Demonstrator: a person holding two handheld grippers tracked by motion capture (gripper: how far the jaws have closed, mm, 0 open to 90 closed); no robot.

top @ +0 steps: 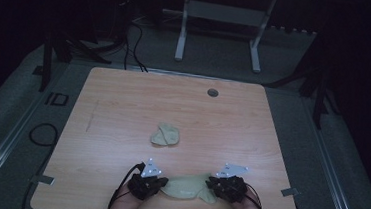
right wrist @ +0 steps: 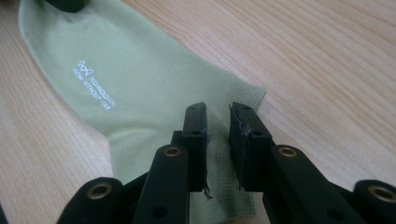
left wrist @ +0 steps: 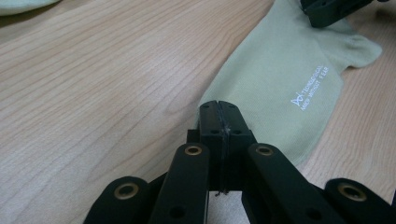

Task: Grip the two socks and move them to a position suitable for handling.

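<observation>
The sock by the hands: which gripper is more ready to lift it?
Probably the left gripper: it is shut on the sock's edge. The right gripper has a gap over the cuff.

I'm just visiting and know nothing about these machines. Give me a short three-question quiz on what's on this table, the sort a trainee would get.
1. True or false: the left gripper has its jaws pressed together at the edge of the flat sock.
2. How many socks lie on the table?
3. The right gripper has its jaws: A) clamped tight on the sock's printed lettering, B) a little apart over the sock's ribbed end, C) around a cup.

Key:
1. True.
2. Two: the flat sock between the grippers, and a crumpled sock nearer the middle.
3. B.
</observation>
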